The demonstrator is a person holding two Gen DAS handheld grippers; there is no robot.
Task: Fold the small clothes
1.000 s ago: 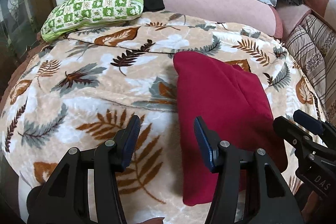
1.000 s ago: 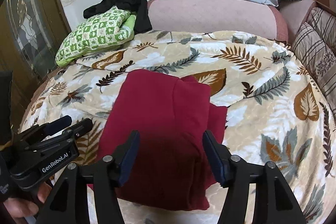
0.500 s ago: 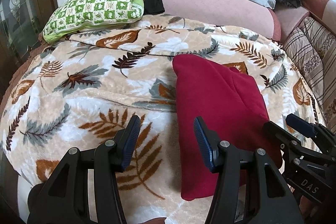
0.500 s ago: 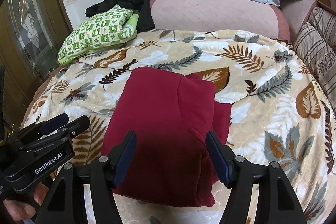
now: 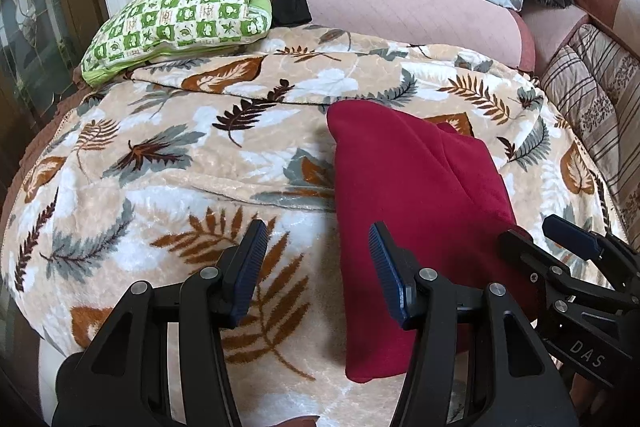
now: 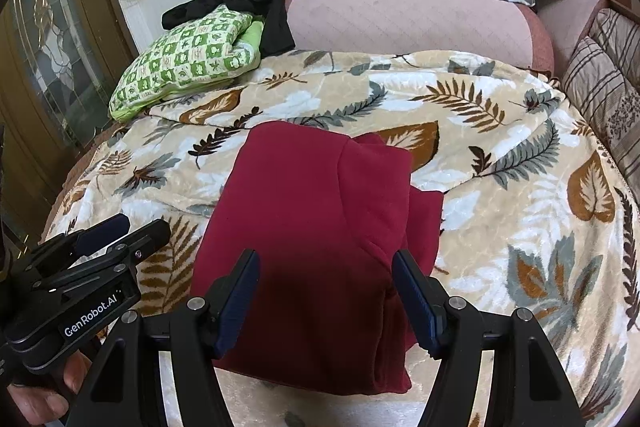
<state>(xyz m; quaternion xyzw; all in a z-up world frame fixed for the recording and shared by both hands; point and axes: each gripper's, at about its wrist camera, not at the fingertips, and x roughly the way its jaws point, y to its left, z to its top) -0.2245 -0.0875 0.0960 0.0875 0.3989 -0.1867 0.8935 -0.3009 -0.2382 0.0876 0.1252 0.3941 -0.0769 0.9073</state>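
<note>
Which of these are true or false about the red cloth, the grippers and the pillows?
1. The red cloth lies folded on the leafy blanket. True.
2. The left gripper is squeezing the cloth. False: it is open, with nothing between its fingers.
3. The right gripper is open above the cloth. True.
4. The green pillow sits on the cloth. False: it lies far behind, by the wall.
5. A black garment lies behind the green pillow. True.

Bare blanket [image 6: 500, 163] is lying open around the red garment [image 6: 304, 227]; a green pillow [image 6: 188, 63] is blocking beyond it.
</note>
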